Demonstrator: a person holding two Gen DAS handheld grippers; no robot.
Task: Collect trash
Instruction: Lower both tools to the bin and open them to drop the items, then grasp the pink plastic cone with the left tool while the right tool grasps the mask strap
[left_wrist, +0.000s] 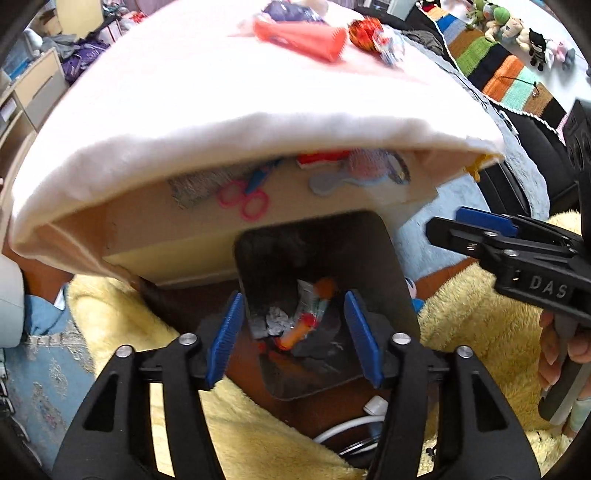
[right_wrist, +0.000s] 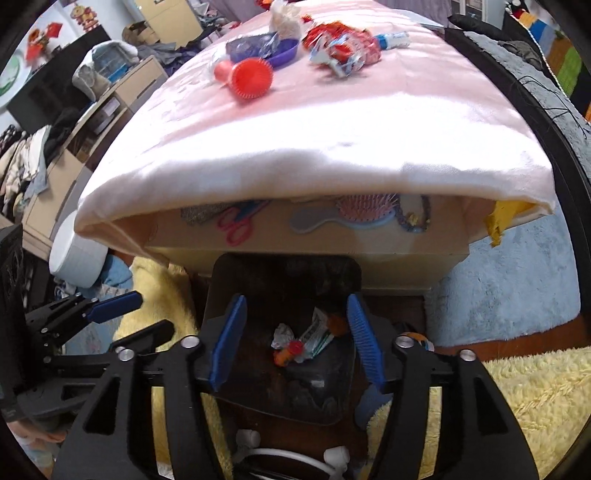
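A dark waste bin (left_wrist: 391, 258) stands on the floor in front of a cloth-covered table. Inside it lie crumpled paper and orange-and-white wrappers (left_wrist: 299, 317). My left gripper (left_wrist: 293, 295) hangs over the bin, pointing steeply down, open, with nothing between its blue pads. My right gripper (right_wrist: 297, 297) is above the same bin (right_wrist: 221, 280) and its trash (right_wrist: 295, 343), also open and holding nothing. Each gripper shows in the other's view: the right one (left_wrist: 443, 221) at the right, the left one (right_wrist: 155, 310) at the left. More red-and-white wrappers (right_wrist: 340, 46) lie on the table's far end.
The table (right_wrist: 332, 147) has a pale pink cloth, with a red brush (right_wrist: 251, 77) and a purple bowl (right_wrist: 280, 51) on it. Yellow fluffy rug (left_wrist: 480, 325) and blue rug (right_wrist: 498, 295) flank the bin. A white cable (right_wrist: 288, 454) lies below. A hand (left_wrist: 554, 350) grips the right tool.
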